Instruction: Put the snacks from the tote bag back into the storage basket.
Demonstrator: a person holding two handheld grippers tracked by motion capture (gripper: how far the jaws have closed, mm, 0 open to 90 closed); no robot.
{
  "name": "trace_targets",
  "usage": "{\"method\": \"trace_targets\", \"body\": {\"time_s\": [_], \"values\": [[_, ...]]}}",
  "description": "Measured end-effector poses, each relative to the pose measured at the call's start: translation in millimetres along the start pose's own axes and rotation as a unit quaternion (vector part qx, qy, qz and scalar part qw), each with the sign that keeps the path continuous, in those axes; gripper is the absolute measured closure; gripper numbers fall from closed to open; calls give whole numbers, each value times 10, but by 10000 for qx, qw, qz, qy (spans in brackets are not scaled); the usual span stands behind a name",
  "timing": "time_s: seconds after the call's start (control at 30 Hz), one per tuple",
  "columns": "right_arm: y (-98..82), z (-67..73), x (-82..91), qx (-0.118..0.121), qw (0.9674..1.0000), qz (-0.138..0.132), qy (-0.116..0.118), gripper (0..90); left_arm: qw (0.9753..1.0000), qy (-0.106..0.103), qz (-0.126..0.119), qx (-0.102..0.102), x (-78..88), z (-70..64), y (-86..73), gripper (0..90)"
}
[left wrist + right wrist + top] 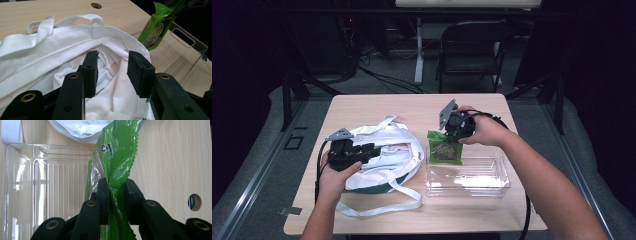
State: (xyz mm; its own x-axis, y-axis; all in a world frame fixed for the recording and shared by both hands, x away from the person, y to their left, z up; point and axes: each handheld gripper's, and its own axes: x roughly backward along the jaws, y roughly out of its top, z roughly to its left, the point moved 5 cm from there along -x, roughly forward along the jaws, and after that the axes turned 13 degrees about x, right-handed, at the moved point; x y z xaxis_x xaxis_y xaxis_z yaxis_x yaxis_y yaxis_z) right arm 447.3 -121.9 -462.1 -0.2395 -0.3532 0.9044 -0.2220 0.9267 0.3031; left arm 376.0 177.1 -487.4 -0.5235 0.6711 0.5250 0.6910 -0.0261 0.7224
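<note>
I have the crinkly green foil snack packet pinched by one sealed end between the two black jaws of my right hand-held gripper; the pads are pressed tight on the foil with nothing but the wrapper between them. From that grip the packet hangs out ahead of the jaws, and in the high view its printed face sits at the far left corner of the clear ribbed plastic bin, just under the right hand-held gripper. I cannot tell whether its lower edge touches the bin's rim or hangs free of it.

My left hand-held gripper has its jaws standing apart, both pushed into the mouth of the white cloth tote bag. The fabric lies loose between and beyond the pads; neither pad visibly presses it. The bag's white handle loop rises straight ahead of this gripper, and the green packet stands off to its right, well apart from the jaws.

In the high view the bag lies crumpled beside the bin, its long straps trailing toward me, all on the pale wood-grain bench. Beyond the bench a dark folding chair stands on the floor.
</note>
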Motion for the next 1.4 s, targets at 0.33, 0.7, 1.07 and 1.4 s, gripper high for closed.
{"method": "trace_targets", "body": {"time_s": [0.33, 0.7, 1.07, 1.4], "values": [[12, -37, -143, 52, 9999, -34, 88, 761, 10000, 11, -55, 34, 27, 27, -3, 607], [-95, -79, -210, -22, 9999, -106, -28, 760, 10000, 40, -50, 53, 24, 39, -6, 610], [-88, -95, -220, 85, 9999, -67, -91, 752, 10000, 32, -52, 59, 25, 35, -9, 611], [-107, -113, -234, -199, 9998, -77, -51, 691, 9999, 25, -65, 74, 29, 37, -6, 610]]}}
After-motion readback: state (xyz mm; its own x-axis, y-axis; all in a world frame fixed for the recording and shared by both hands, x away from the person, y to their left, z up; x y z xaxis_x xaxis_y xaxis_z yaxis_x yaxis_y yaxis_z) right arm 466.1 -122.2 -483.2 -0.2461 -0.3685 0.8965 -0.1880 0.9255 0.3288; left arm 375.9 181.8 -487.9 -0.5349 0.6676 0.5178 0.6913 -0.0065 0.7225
